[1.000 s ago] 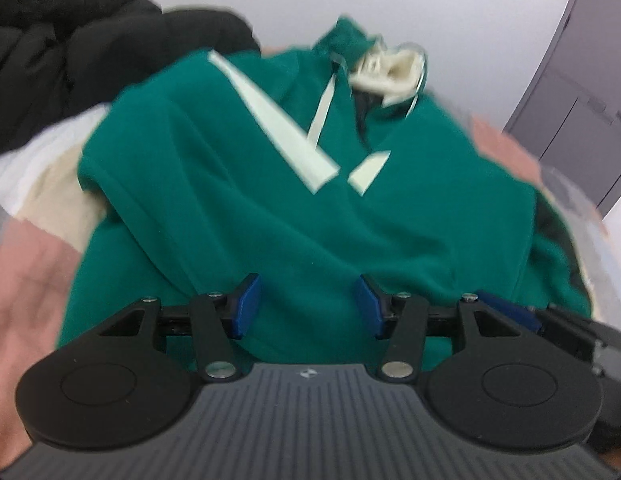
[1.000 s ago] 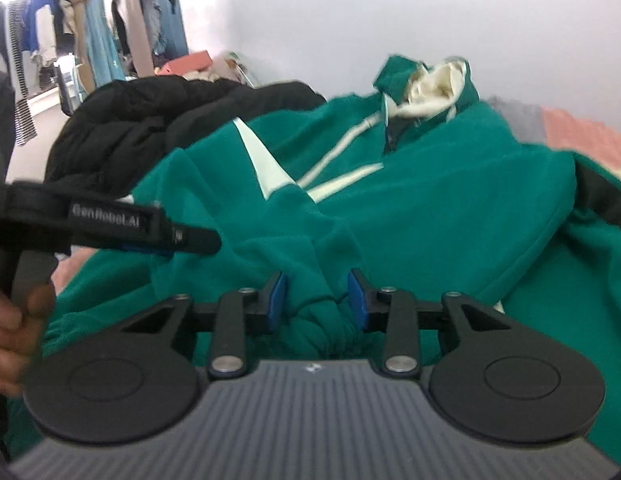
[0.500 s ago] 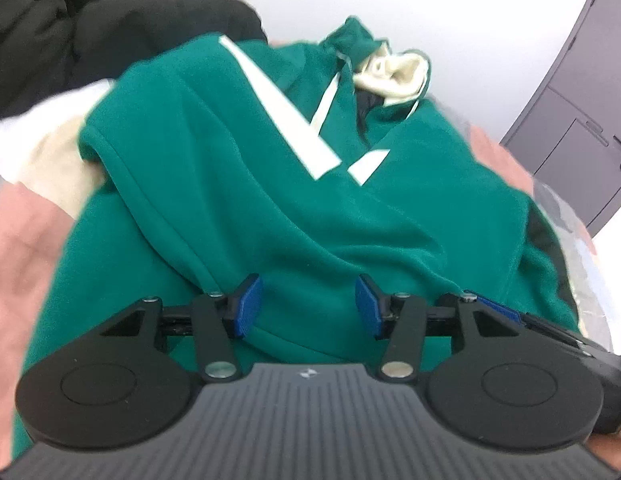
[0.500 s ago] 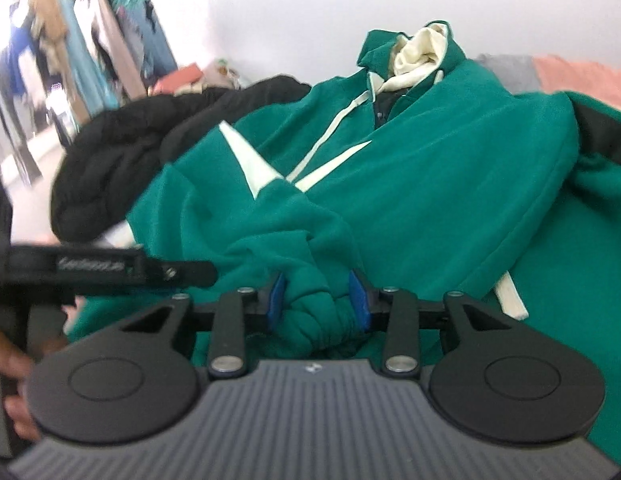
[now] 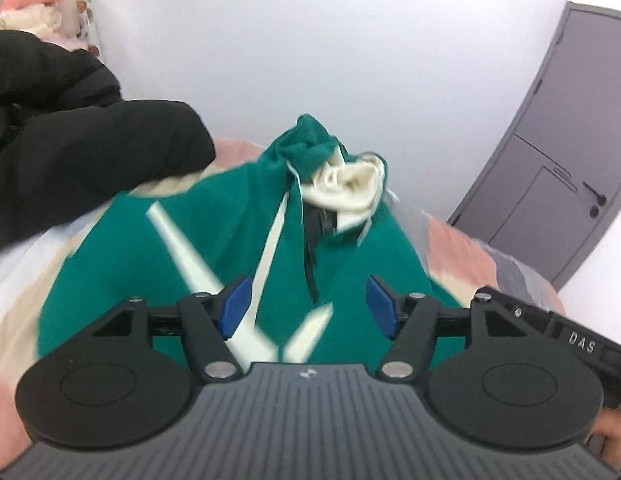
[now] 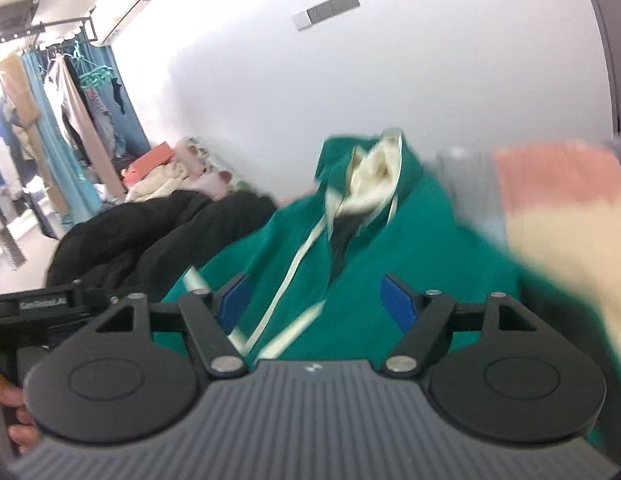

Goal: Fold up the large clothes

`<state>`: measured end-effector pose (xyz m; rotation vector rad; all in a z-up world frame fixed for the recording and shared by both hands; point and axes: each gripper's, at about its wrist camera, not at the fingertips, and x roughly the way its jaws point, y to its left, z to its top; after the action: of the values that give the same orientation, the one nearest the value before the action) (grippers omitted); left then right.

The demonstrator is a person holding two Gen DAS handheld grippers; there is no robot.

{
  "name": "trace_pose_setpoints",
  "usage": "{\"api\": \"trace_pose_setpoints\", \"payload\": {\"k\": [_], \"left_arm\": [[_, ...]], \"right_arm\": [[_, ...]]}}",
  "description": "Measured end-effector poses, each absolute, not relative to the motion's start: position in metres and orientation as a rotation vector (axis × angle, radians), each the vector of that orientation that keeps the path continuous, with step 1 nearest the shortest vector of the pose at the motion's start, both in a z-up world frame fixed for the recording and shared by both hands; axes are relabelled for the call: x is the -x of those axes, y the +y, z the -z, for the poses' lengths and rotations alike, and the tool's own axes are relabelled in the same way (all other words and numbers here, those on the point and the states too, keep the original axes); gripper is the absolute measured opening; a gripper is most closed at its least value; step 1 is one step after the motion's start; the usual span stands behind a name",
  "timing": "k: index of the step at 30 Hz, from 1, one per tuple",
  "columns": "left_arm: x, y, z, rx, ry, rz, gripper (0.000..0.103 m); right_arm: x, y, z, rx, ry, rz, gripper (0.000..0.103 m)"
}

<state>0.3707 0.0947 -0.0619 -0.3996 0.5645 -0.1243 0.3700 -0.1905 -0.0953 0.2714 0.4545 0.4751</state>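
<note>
On the bed lay the green hoodie (image 5: 238, 240) (cream-lined hood toward the wall), beside a black coat (image 5: 90, 160). Above it, the left gripper (image 5: 306, 304) and right gripper (image 6: 316, 300) were both opening, nothing between their jaws.

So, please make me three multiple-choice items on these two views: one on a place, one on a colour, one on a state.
1. Where does the black coat lie, seen from the left wrist view?
A. left of the green hoodie
B. right of the hoodie
C. on top of the hood

2. What colour is the hood lining?
A. red
B. cream
C. black

3. How do the fingers of the right gripper stand?
A. apart, no cloth pinched
B. shut on a sleeve
C. shut on the drawstring

Key: 1 A, the black coat fills the left, beside the green hoodie. 2 B, the hood lining is cream. 3 A, the right gripper is opening, its pads clear of the cloth.
</note>
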Motion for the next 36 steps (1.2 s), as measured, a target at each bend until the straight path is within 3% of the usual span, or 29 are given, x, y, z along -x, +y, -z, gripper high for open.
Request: {"api": "trace_pose_setpoints", "payload": {"k": [5,13,18,22,23,24,25,26,28,36], "left_arm": [[-0.490,0.110,0.064,0.408,0.589,0.098,0.069],[-0.643,0.120,0.099,0.334,0.436,0.076,0.069],[-0.723,0.126,0.112,0.518,0.442,0.119,0.069],[-0.760,0.105,0.130,0.500,0.517,0.109,0.068],[-0.767,0.100,0.135,0.499,0.543,0.101,0.067],[-0.769,0.097,0.139,0.502,0.545,0.110,0.055],[-0.769,0.094,0.139,0.493,0.537,0.115,0.040],[-0.767,0.093,0.138,0.472,0.524,0.116,0.034],[-0.760,0.091,0.132,0.437,0.503,0.111,0.020],[-0.713,0.110,0.063,0.348,0.440,0.106,0.016]], "right_arm": [[-0.496,-0.188,0.085,-0.297,0.462,-0.402,0.074],[-0.688,-0.174,0.117,-0.354,0.457,-0.295,0.074],[-0.754,-0.167,0.151,-0.456,0.546,-0.333,0.073],[-0.770,-0.141,0.175,-0.398,0.629,-0.371,0.072],[-0.773,-0.136,0.180,-0.385,0.653,-0.373,0.069],[-0.773,-0.131,0.183,-0.365,0.663,-0.383,0.065],[-0.772,-0.126,0.183,-0.338,0.663,-0.401,0.048],[-0.772,-0.124,0.181,-0.320,0.663,-0.412,0.034],[-0.768,-0.123,0.175,-0.310,0.666,-0.419,0.019],[-0.725,-0.132,0.104,-0.246,0.561,-0.499,0.013]]}}
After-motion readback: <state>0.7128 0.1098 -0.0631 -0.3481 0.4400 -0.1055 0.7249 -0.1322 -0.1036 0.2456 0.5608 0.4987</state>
